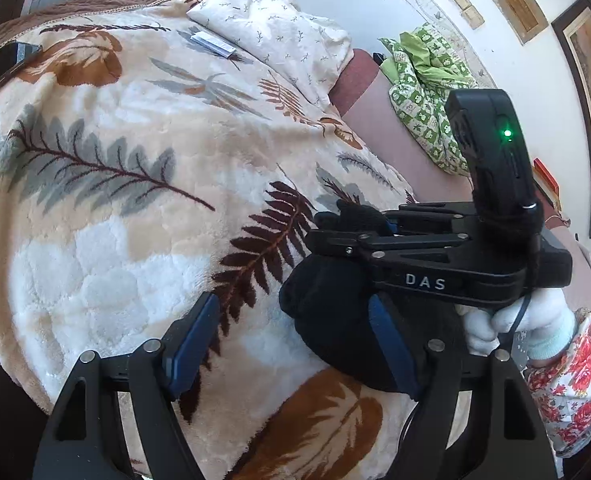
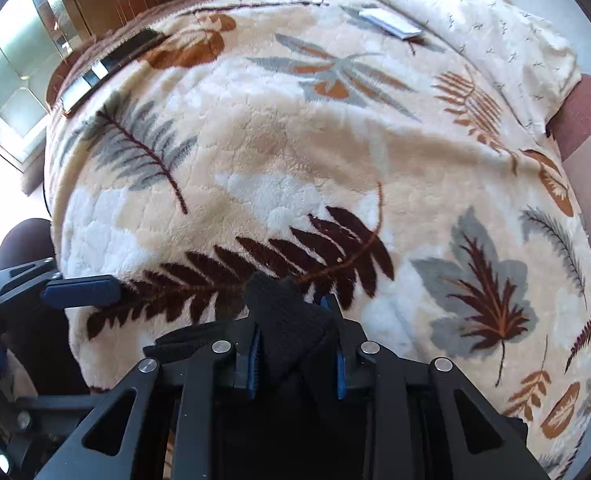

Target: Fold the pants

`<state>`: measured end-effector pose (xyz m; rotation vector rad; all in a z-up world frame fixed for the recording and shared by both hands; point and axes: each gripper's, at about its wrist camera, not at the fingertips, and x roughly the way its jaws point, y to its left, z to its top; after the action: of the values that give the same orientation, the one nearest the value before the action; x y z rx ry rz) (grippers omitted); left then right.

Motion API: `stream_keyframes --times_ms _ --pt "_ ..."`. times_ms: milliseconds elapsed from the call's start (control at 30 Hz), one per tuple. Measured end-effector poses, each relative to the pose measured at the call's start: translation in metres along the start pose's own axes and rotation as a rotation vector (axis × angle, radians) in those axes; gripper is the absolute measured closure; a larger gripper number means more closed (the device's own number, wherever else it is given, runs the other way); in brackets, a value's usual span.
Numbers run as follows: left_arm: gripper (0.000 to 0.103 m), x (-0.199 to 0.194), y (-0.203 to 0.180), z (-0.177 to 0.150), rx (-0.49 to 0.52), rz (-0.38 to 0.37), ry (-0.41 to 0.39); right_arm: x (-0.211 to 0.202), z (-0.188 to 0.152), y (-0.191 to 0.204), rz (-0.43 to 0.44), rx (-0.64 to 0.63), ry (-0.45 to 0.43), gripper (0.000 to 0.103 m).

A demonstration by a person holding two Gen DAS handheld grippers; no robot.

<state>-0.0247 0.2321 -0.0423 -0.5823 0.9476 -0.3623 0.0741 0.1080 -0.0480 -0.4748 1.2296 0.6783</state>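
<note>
Pinching a bunch of black knit fabric, the right gripper [image 2: 295, 344] has its blue pads pressed against both sides of the pants [image 2: 285, 320], which rise between them in a dark fold at 6 o'clock of the right wrist view. In the left wrist view the same right gripper [image 1: 351, 220] crosses in from 3 o'clock, held by a white-gloved hand [image 1: 511, 324] with a floral sleeve, and the pants [image 1: 335, 320] bulge beneath it as a rounded black bundle at about 5 o'clock.

The left gripper [image 1: 291, 344] stands spread wide: one blue pad sits at 7 o'clock over the blanket [image 1: 135, 208], the other at 5 o'clock lies against the black bundle, and nothing is clamped between them. From the right wrist view, one of its blue pads [image 2: 81, 290] shows at 9 o'clock.

The bundle lies at the near edge of a bed covered by the cream blanket printed with fern and leaf shapes. A white pillow [image 1: 271, 28] lies at 12 o'clock, with a small flat white packet [image 1: 213, 44] just beside it. A green patterned cloth [image 1: 427, 92] lies at 2 o'clock by the wall.
</note>
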Motion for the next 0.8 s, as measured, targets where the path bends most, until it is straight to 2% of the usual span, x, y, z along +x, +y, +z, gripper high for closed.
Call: stream_keyframes --times_ms 233,333,367,400,433,467,633,800 --pt "0.026 0.029 -0.033 0.005 0.145 -0.012 0.029 -0.027 0.002 -0.011 0.052 0.066 -0.057 0.074" --pt "0.026 0.043 -0.037 0.007 0.131 -0.049 0.039 -0.035 0.002 -0.012 0.070 0.074 -0.071 0.074" --pt "0.032 0.045 -0.040 0.009 0.128 -0.078 0.041 -0.036 0.001 -0.012 0.074 0.076 -0.074 0.074" --pt "0.042 0.046 -0.044 0.011 0.132 -0.095 0.045 -0.038 -0.001 -0.012 0.079 0.079 -0.079 0.074" --pt "0.064 0.049 -0.049 0.012 0.138 -0.099 0.058 -0.040 -0.003 -0.014 0.086 0.088 -0.084 0.074" --pt "0.068 0.050 -0.053 0.014 0.140 -0.105 0.067 -0.042 -0.004 -0.017 0.095 0.103 -0.093 0.074" --pt "0.070 0.054 -0.081 0.018 0.140 -0.140 0.065 -0.061 -0.015 -0.040 0.105 0.165 -0.145 0.074" --pt "0.070 0.075 -0.121 0.014 0.141 -0.182 0.094 -0.085 -0.047 -0.075 0.089 0.247 -0.194 0.074"
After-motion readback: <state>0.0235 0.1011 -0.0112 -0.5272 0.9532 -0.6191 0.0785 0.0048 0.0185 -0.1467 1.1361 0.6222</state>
